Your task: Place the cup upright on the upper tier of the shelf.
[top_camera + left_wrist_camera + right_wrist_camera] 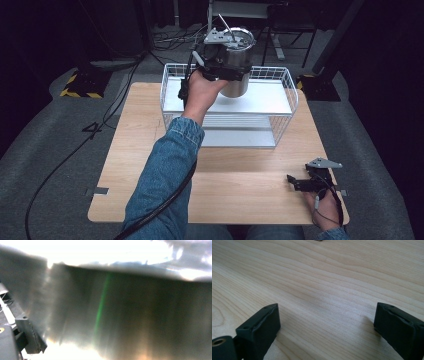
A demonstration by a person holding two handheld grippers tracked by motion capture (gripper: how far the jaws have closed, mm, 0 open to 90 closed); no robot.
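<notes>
the left hand-held gripper [231, 64] is raised over the far side of the table [150, 165], its jaws clamped around the side of a shiny metal cup [237, 75], which hangs in the air above a white wire basket [285, 100] standing on the far half of the table. a thin metal straw [226, 25] sticks up at a tilt from the cup's open top. in the left gripper view the brushed steel wall of the cup [125, 315] sits right against the camera, with a faint green streak running down it. a denim sleeve [165, 175] reaches in from the near edge to the left hand [200, 92]. the right hand-held gripper [295, 184] rests low on the near right corner of the table, held by the right hand [325, 207]; in the right gripper view its two black jaws are spread wide apart over bare wood [317, 290], grasping nothing. a black cable [65, 160] trails across the grey floor on the left.
</notes>
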